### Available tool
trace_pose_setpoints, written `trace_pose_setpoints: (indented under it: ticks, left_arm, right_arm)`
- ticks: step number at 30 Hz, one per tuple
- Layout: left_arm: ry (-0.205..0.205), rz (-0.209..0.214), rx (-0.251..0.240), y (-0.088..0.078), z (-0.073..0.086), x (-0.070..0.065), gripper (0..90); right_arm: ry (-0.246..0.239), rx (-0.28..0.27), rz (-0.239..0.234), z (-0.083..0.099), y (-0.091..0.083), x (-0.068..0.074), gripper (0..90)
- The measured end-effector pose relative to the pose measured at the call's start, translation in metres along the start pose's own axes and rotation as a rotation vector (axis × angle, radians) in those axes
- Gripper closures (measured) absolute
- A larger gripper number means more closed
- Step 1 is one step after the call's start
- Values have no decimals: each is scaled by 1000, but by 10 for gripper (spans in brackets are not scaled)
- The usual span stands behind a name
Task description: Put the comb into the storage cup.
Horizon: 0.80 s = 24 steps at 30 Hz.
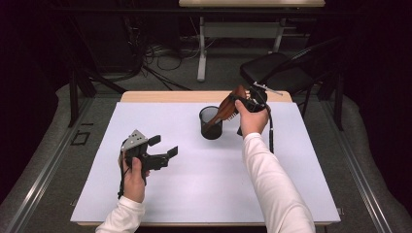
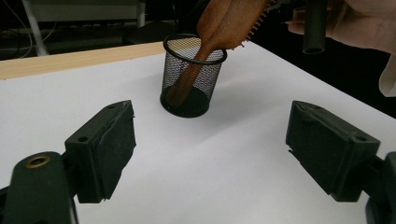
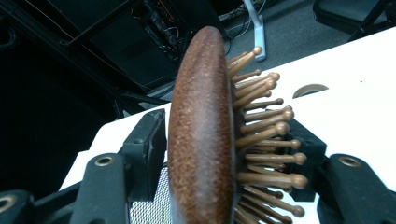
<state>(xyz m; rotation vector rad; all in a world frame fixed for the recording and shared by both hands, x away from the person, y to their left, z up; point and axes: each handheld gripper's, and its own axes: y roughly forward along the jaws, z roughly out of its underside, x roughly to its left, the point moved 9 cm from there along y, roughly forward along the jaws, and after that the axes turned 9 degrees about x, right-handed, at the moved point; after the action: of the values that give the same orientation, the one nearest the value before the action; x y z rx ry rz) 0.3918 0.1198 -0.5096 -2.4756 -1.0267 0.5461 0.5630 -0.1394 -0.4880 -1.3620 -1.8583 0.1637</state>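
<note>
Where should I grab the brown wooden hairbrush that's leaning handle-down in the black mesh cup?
Probably grip the brown wooden hairbrush by its wide head, which sticks out above the black mesh cup. Come from above on the right, one jaw on the smooth back, the other on the bristles. The handle is down inside the cup, out of reach.

White long sleeves (image 1: 272, 184), black grippers w/ brass screws (image 2: 37, 161).
</note>
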Motion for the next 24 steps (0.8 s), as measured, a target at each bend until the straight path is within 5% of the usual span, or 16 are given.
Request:
trace_pose_setpoints:
  ticks: [24]
  left_arm:
    - [2, 4, -1, 1, 0, -2, 160]
  right_arm:
    - [-8, -5, 7, -1, -1, 1, 389]
